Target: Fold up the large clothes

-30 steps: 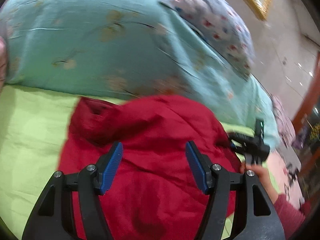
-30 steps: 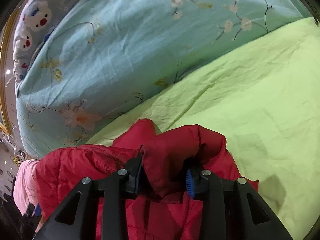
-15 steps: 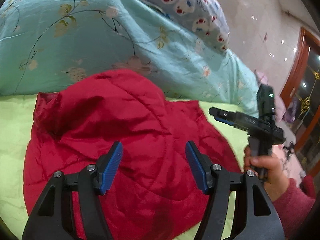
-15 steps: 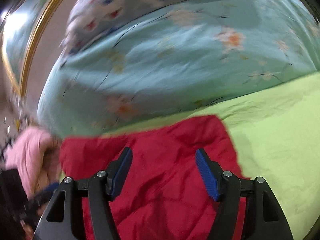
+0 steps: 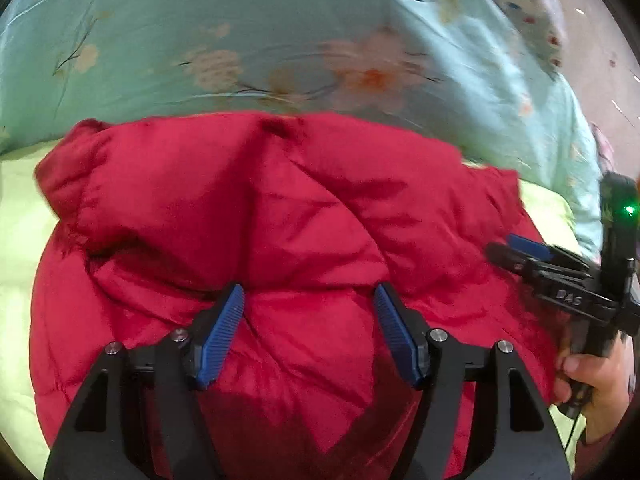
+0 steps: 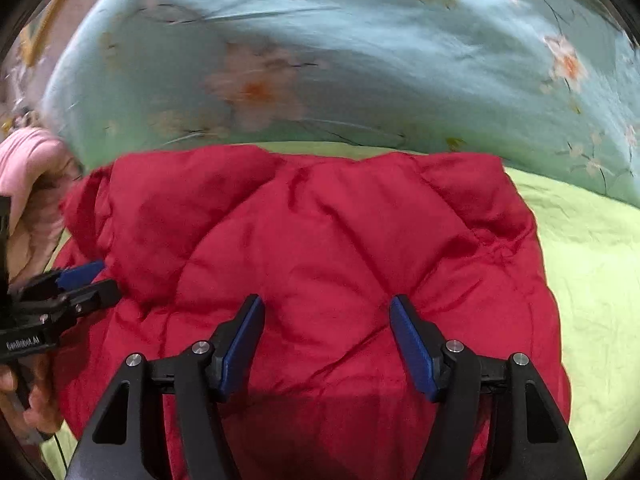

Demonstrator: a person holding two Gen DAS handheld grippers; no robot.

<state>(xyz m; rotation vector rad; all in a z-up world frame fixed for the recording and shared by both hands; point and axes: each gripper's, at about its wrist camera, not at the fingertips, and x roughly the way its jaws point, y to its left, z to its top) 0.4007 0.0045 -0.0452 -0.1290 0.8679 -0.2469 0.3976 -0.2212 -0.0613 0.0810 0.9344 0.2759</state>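
Note:
A red quilted jacket [image 5: 320,208] [image 6: 340,240] lies in a folded heap on the lime-green sheet [image 5: 16,264] [image 6: 592,272]. My left gripper [image 5: 309,292] hovers over its near half, jaws opening a little, with only a soft ridge of fabric below the blue pads and nothing pinched. My right gripper [image 6: 326,304] stands open just above the jacket's middle, pads clear of the cloth. Each gripper also shows in the other's view: the right gripper [image 5: 508,250] at the jacket's right edge, the left gripper [image 6: 96,280] at its left edge.
A bulky teal floral duvet [image 5: 280,40] [image 6: 360,40] rises right behind the jacket. A patterned pillow [image 5: 532,8] lies on top of it. A pink cloth [image 6: 28,168] sits at the left of the right wrist view. A hand [image 5: 600,376] grips the right tool.
The right gripper was shut on a fold of the red jacket, then let go and opened. Both grippers have swung in over the jacket, which now lies flatter.

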